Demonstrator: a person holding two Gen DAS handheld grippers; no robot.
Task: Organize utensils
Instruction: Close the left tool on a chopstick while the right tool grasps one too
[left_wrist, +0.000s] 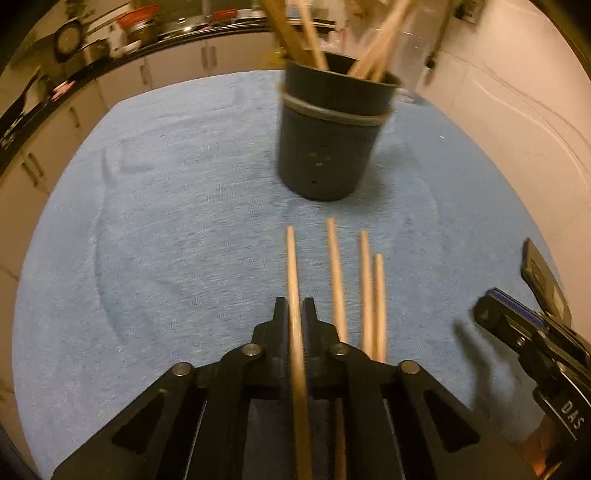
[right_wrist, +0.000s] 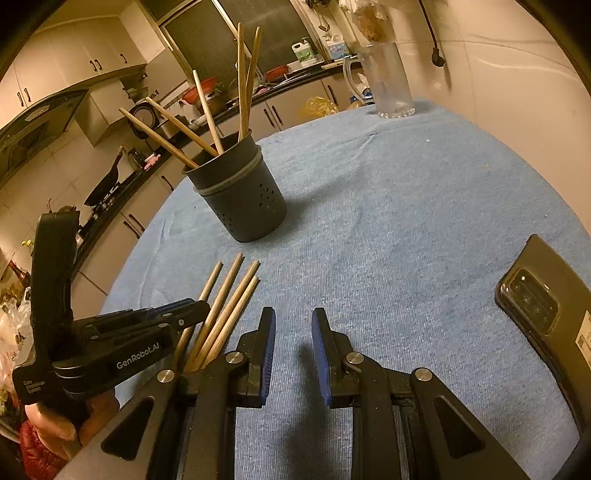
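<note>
Four wooden chopsticks lie side by side on the blue cloth (left_wrist: 166, 221). My left gripper (left_wrist: 295, 308) is shut on the leftmost chopstick (left_wrist: 291, 258), which runs straight between its pads. The other three chopsticks (left_wrist: 364, 273) rest just to its right. A dark perforated utensil holder (left_wrist: 325, 147) stands beyond them with several chopsticks upright inside. In the right wrist view my right gripper (right_wrist: 293, 332) hovers open over bare cloth, with nothing between its blue pads (right_wrist: 267, 347). There the left gripper (right_wrist: 195, 312) reaches in from the left onto the chopsticks (right_wrist: 232, 299), short of the holder (right_wrist: 243, 199).
A black phone (right_wrist: 546, 314) lies face down on the cloth at the right. A clear glass pitcher (right_wrist: 388, 81) stands at the far edge by the wall. Kitchen counters and cabinets lie beyond the table's left edge. A person's hand (right_wrist: 55, 421) holds the left gripper.
</note>
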